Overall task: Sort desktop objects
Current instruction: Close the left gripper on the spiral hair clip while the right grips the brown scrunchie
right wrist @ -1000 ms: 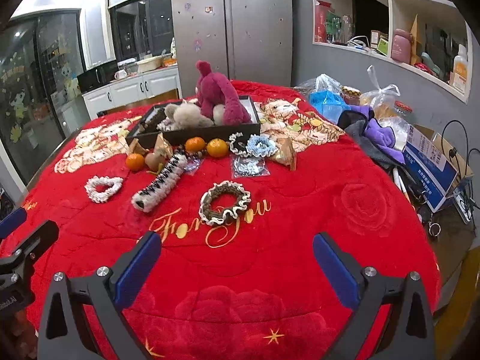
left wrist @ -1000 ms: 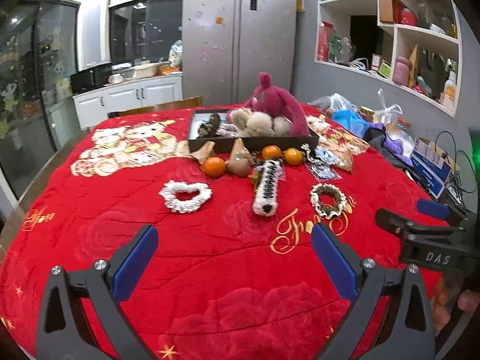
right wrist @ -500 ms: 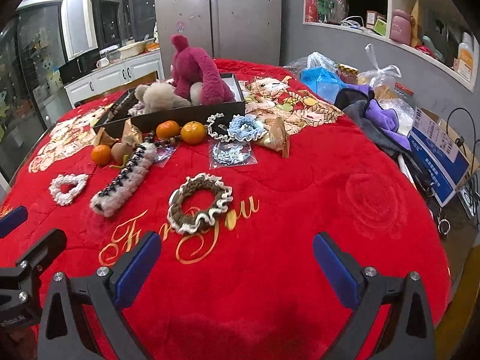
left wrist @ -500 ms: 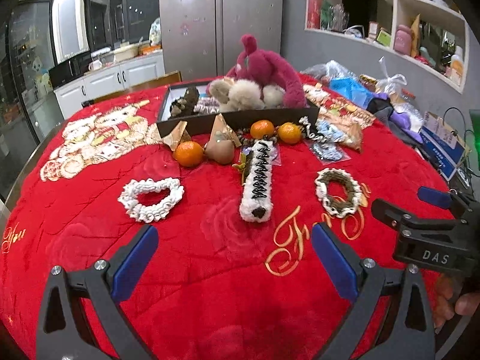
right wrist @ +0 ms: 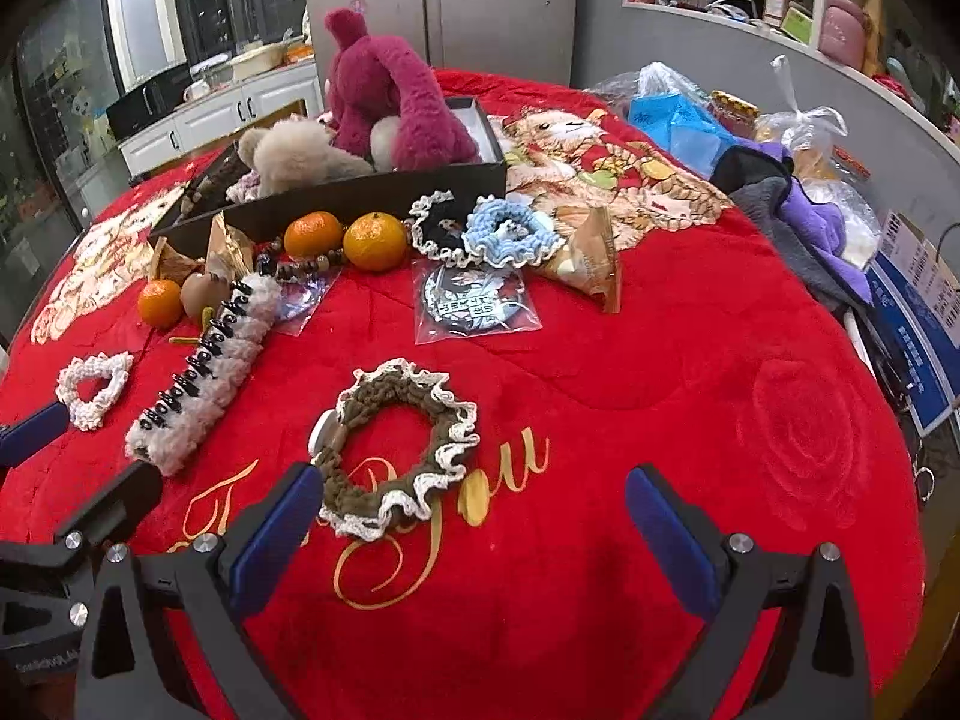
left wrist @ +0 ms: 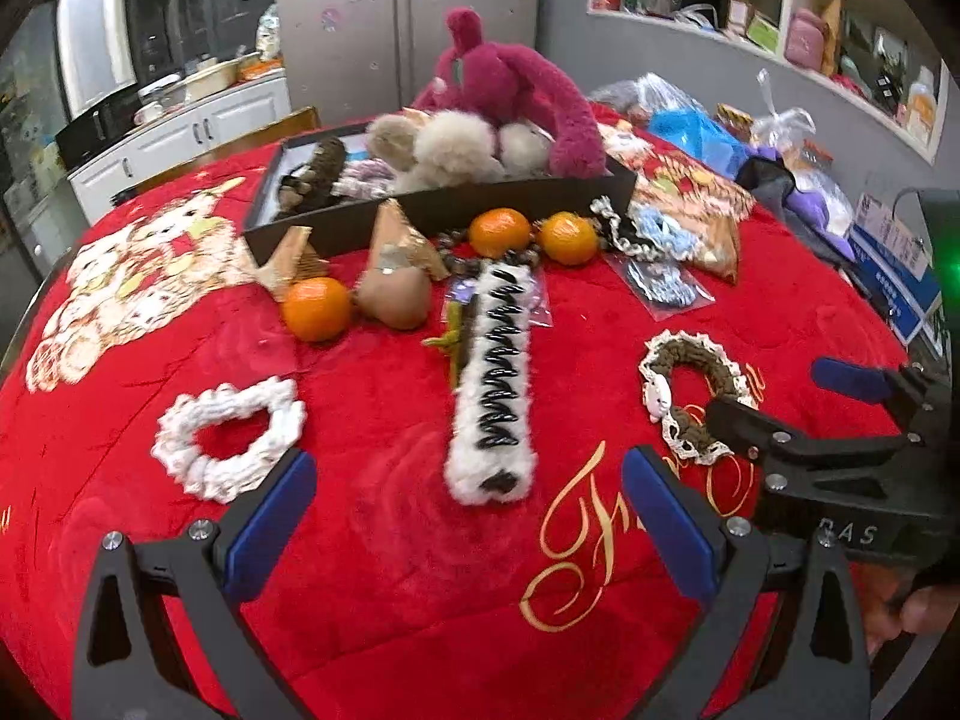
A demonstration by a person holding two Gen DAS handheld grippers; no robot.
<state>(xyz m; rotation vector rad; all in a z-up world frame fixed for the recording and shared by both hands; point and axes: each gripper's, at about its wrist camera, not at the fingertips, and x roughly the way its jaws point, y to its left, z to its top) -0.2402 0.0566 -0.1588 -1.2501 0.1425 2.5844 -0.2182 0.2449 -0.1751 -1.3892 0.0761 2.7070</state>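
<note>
Centrally in the left wrist view, a fuzzy white hair clip (left wrist: pixel 493 387) with black teeth lies on the plush red table (left wrist: pixel 372 546), its long axis running from lower centre up toward the black box (left wrist: pixel 522 201). Lower left sits a knobbly white scrunchie (left wrist: pixel 225 438); right of centre, a ruffled brown crocheted scrunchie (right wrist: pixel 399 447). Left tool (left wrist: pixel 468 516) and right tool (right wrist: pixel 474 525) both gape wide, holding nothing.

Brown scrunchie (left wrist: pixel 690 396) (near edge) behind right gripper (left wrist: pixel 798 402)
</note>
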